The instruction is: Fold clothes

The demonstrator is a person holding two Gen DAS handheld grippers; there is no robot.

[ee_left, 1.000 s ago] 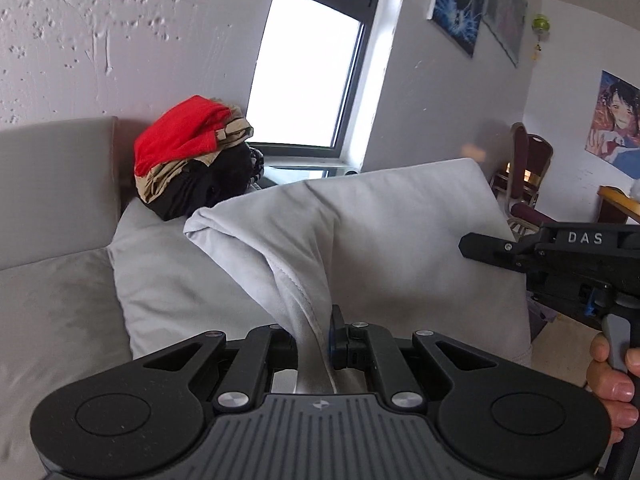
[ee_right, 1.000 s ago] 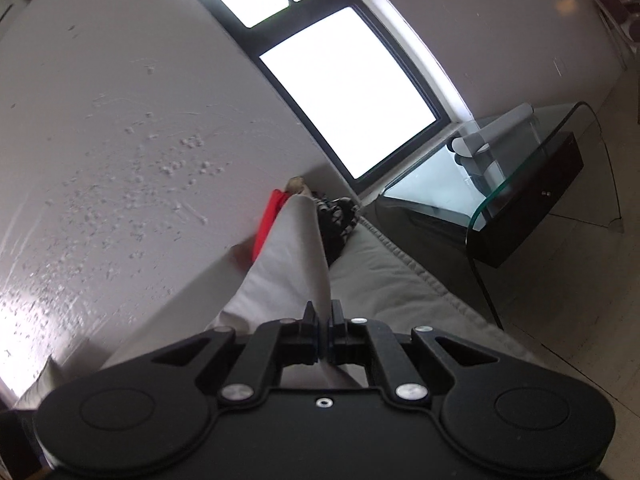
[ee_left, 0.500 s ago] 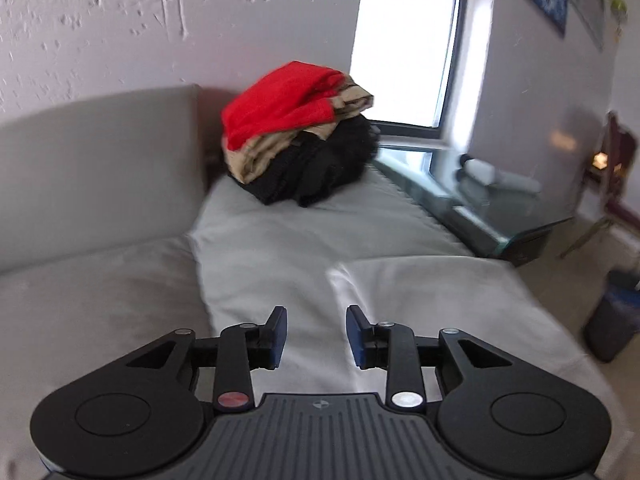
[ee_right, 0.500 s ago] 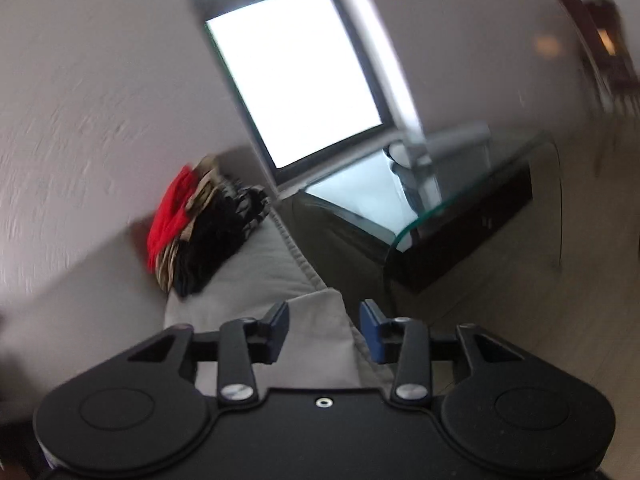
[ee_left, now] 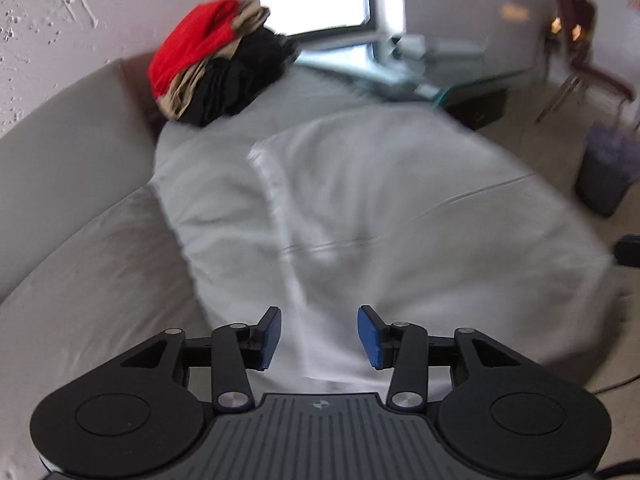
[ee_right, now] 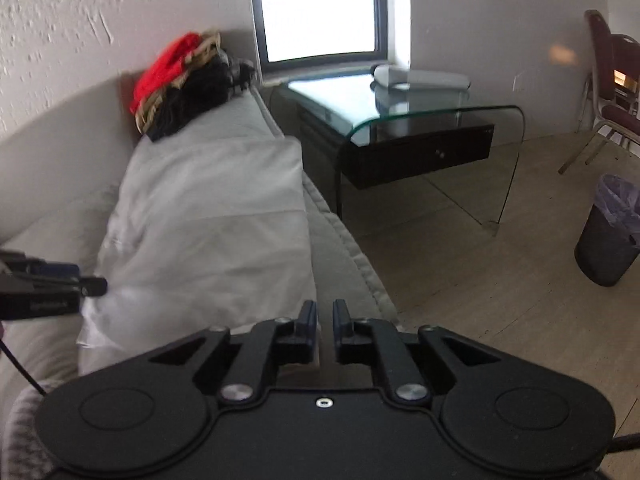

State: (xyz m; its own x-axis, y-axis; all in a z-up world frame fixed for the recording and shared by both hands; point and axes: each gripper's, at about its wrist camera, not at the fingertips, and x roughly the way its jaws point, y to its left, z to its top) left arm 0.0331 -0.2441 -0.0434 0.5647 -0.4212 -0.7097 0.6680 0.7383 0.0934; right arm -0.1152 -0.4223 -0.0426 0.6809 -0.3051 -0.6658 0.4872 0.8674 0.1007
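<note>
The white cloth [ee_left: 400, 208] lies folded over on the sofa [ee_left: 80, 280]. The left tool [ee_left: 319, 338] is opening, empty; the right tool [ee_right: 324, 318] is closing, empty. More folds look left.

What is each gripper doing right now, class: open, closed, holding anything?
Left gripper: opening, empty, above the folded white garment.
Right gripper: closing, narrow gap, nothing held.

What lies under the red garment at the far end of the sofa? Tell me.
The red garment tops a pile: a tan garment shows beneath it, then black clothes, all resting on the grey sofa. Anything deeper inside the pile is covered.
</note>
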